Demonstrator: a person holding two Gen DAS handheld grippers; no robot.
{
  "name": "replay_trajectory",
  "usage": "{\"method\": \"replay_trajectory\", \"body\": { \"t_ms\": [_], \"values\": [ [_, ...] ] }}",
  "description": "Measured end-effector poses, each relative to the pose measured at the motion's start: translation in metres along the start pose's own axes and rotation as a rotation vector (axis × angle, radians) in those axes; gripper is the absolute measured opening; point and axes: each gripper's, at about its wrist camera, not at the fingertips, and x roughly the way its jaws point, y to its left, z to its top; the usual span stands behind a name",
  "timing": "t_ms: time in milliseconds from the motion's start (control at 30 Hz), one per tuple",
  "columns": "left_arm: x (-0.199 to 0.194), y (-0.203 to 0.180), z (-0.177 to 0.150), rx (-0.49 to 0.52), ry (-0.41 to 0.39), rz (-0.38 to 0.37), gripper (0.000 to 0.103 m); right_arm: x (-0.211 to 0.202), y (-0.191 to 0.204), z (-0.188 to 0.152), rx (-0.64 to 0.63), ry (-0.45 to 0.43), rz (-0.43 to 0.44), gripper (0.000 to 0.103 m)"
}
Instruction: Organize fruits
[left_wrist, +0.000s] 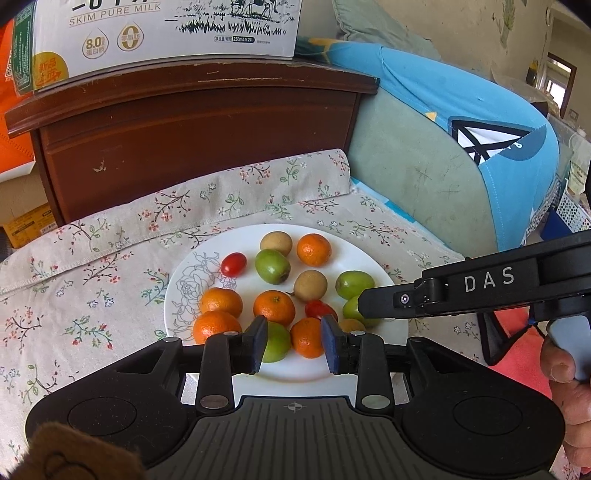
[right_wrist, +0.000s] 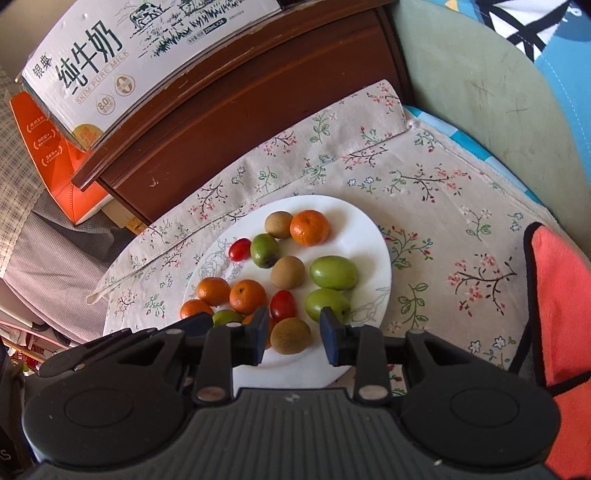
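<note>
A white plate (left_wrist: 354, 254) (right_wrist: 365, 236) on a floral cloth holds mixed fruit: several oranges (left_wrist: 314, 249), several green fruits (left_wrist: 272, 266), brown round fruits (left_wrist: 310, 285) and two red cherry tomatoes (left_wrist: 233, 263). My left gripper (left_wrist: 294, 341) is open over the plate's near edge, with an orange (left_wrist: 307, 338) and a green fruit (left_wrist: 277, 343) between its fingers. My right gripper (right_wrist: 294, 338) is open, with a brown fruit (right_wrist: 290, 336) between its fingers. The right gripper's body also shows in the left wrist view (left_wrist: 461, 291), reaching in from the right.
A dark wooden cabinet (left_wrist: 199, 133) stands behind the plate with a milk carton box (left_wrist: 162, 33) on top. A green and blue cushioned seat (left_wrist: 443, 147) is at the right. A red cloth (right_wrist: 561, 295) lies right of the plate. An orange box (right_wrist: 55, 155) sits at far left.
</note>
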Motion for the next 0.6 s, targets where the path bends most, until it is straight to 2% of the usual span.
{"method": "replay_trajectory", "body": {
  "t_ms": [67, 167, 233, 333, 400, 467, 533, 600],
  "values": [
    [-0.003, 0.002, 0.002, -0.013, -0.01, 0.006, 0.037, -0.002, 0.001, 0.001, -0.006, -0.011, 0.003, 0.033],
    [-0.01, 0.004, 0.003, -0.015, -0.029, 0.034, 0.055, -0.005, 0.008, 0.002, -0.051, -0.022, -0.003, 0.037],
    [-0.013, 0.004, 0.004, -0.007, -0.029, 0.044, 0.061, -0.008, 0.014, 0.001, -0.093, -0.034, -0.009, 0.04],
    [-0.021, 0.004, 0.003, 0.005, -0.015, 0.062, 0.081, -0.018, 0.022, 0.0, -0.152, -0.063, -0.02, 0.043],
    [-0.028, 0.003, 0.001, 0.014, -0.01, 0.067, 0.085, -0.027, 0.027, -0.002, -0.186, -0.085, -0.027, 0.05],
    [-0.034, 0.001, -0.001, 0.03, 0.001, 0.084, 0.091, -0.036, 0.031, -0.006, -0.227, -0.104, -0.046, 0.066],
    [-0.04, -0.002, -0.005, 0.04, 0.011, 0.115, 0.096, -0.044, 0.037, -0.011, -0.278, -0.124, -0.082, 0.077],
    [-0.045, -0.004, -0.01, 0.046, 0.024, 0.134, 0.096, -0.052, 0.041, -0.018, -0.318, -0.144, -0.121, 0.081]
  ]
}}
